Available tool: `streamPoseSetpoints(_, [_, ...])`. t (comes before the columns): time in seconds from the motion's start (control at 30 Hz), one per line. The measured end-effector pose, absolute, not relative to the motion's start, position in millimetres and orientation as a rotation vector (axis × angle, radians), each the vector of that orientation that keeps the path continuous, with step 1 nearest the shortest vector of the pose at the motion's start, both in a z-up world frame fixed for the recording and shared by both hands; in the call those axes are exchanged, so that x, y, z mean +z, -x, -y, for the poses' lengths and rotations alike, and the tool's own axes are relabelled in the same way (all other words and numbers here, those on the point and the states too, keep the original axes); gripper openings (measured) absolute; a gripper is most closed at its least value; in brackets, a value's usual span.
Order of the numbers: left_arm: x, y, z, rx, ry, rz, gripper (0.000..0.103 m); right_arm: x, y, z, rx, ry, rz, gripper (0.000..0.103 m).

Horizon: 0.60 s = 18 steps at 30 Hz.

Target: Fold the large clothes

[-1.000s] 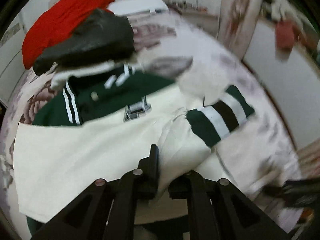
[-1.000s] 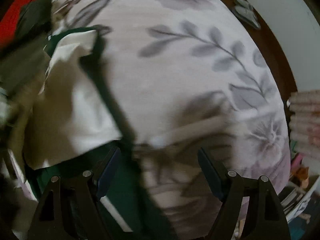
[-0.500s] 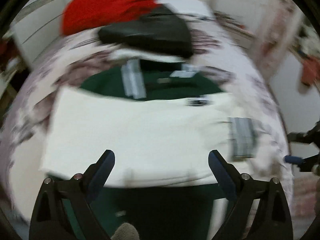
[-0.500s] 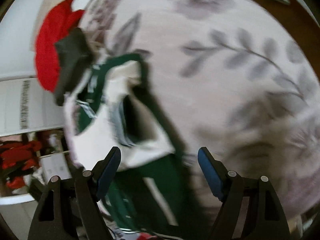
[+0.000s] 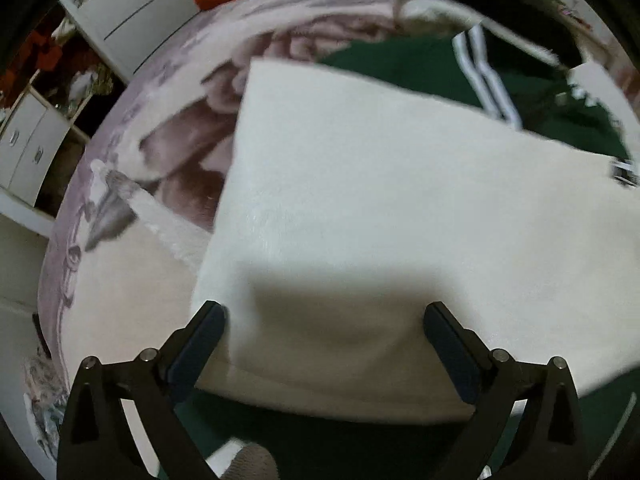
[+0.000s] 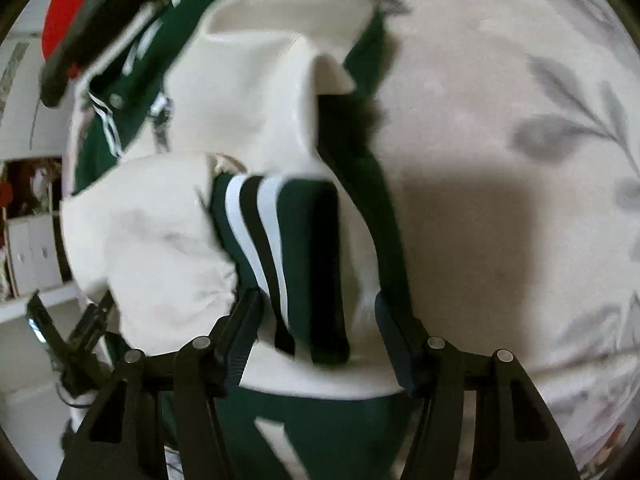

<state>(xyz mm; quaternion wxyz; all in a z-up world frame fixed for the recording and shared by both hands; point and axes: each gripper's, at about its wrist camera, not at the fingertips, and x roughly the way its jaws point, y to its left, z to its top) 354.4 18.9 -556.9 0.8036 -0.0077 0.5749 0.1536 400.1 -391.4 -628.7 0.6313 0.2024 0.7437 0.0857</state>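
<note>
Left wrist: a second ago we pinched a cream fold; now our left gripper point(image 5: 324, 340) is spreading, jaws wide and empty, hovering over the jacket's point(image 5: 400, 208) flat cream panel on the bedspread point(image 5: 168, 152). The panel's left edge lies clear, with bare bedspread beside it.

Right wrist: before, we saw mostly bedspread; now our right gripper point(image 6: 320, 334) is closing around the striped green cuff point(image 6: 288, 248), pads not yet pressing. Only this view shows the cuff; open bedspread lies to the right.
</note>
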Motion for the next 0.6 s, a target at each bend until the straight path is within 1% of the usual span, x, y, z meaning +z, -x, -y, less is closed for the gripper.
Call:
streamPoseSetpoints(0.1, [-528.9,-313.1,-17.4,0.314,0.103,-1.196,0.103,-597.4,-359.6,411.7,0.169,-0.526,-1.729,0.061])
streamPoseSetpoints(0.17, [-521.2,-290.9,-14.1,0.324,0.119,-1.207,0.103,-589.6,-316.2,420.1,0.162,-0.566,-1.785,0.061])
streamPoseSetpoints(0.3, [-527.1,-235.4,-8.3,0.336,0.143,-1.282,0.103,-623.2,-209.9,406.5,0.168,-0.644,-2.013,0.061])
streamPoseSetpoints(0.33, [-531.6,-224.1,-6.0,0.332,0.141,-1.302,0.103,-631.0,-191.3,403.2,0.151,-0.659,-2.045,0.061])
streamPoseSetpoints(0.4, [-539.6,-211.9,-1.3,0.329,0.117,-1.330,0.103,-641.9,-158.0,401.2,0.107,-0.706,-2.051,0.061])
streamPoseSetpoints(0.43, [-545.3,-202.4,5.3,0.321,0.094,-1.341,0.103,-643.1,-144.8,403.1,0.082,-0.748,-2.012,0.058])
streamPoseSetpoints(0.47, [-548.3,-198.5,8.9,0.315,0.083,-1.346,0.103,-644.2,-138.1,404.0,0.078,-0.779,-1.988,0.051])
streamPoseSetpoints(0.5, [-554.1,-193.1,15.8,0.301,0.065,-1.362,0.103,-643.8,-132.5,402.8,0.083,-0.800,-1.960,0.027])
streamPoseSetpoints(0.53, [-558.0,-190.8,20.7,0.287,0.050,-1.372,0.103,-640.2,-129.6,400.7,0.069,-0.768,-1.938,0.013])
streamPoseSetpoints(0.6, [-562.9,-185.9,28.1,0.279,0.015,-1.378,0.103,-626.8,-123.8,402.3,0.024,-0.726,-1.885,0.010])
